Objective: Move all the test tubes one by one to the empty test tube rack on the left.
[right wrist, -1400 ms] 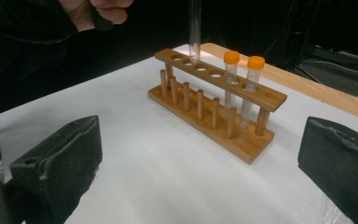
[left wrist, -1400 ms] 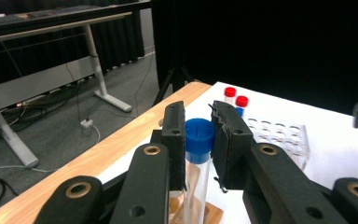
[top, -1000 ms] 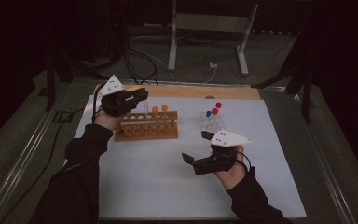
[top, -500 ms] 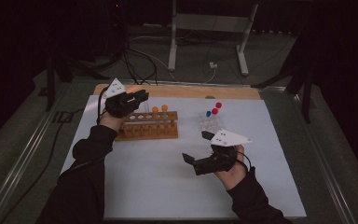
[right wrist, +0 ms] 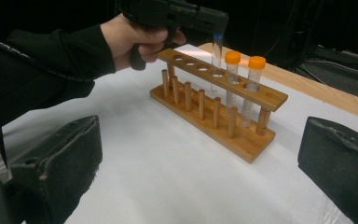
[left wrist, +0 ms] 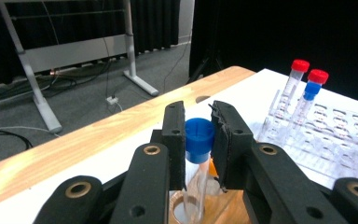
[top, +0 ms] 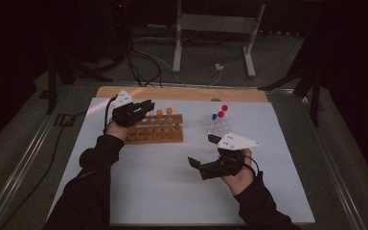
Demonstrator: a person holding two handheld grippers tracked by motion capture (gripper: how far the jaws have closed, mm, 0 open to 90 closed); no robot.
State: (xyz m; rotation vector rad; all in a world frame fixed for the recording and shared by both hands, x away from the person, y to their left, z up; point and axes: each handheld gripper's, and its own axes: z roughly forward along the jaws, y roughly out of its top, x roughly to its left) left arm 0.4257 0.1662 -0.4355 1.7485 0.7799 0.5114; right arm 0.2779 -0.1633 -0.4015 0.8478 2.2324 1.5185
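Note:
A wooden tube rack (top: 155, 134) stands on the white mat (top: 172, 191) with two orange-capped tubes (top: 164, 112) at its right end. My left gripper (top: 146, 106) hovers over the rack, shut on a blue-capped tube (left wrist: 199, 134). In the right gripper view this tube (right wrist: 217, 56) stands upright with its lower end in the hole beside the orange-capped tubes (right wrist: 233, 58). My right gripper (top: 202, 151) rests low over the mat, front right of the rack, open with nothing between its jaws. Its own view shows the rack (right wrist: 214, 107) ahead.
A clear plastic rack (top: 218, 127) right of the wooden one holds red-capped tubes (left wrist: 300, 65) and a blue-capped tube (left wrist: 313, 88). A wooden board edge (top: 182, 93) runs behind the mat. Cables and a metal stand (top: 215, 28) lie on the floor beyond.
My left gripper has come down slightly toward the rack with the blue-capped tube. The right gripper has stayed where it was.

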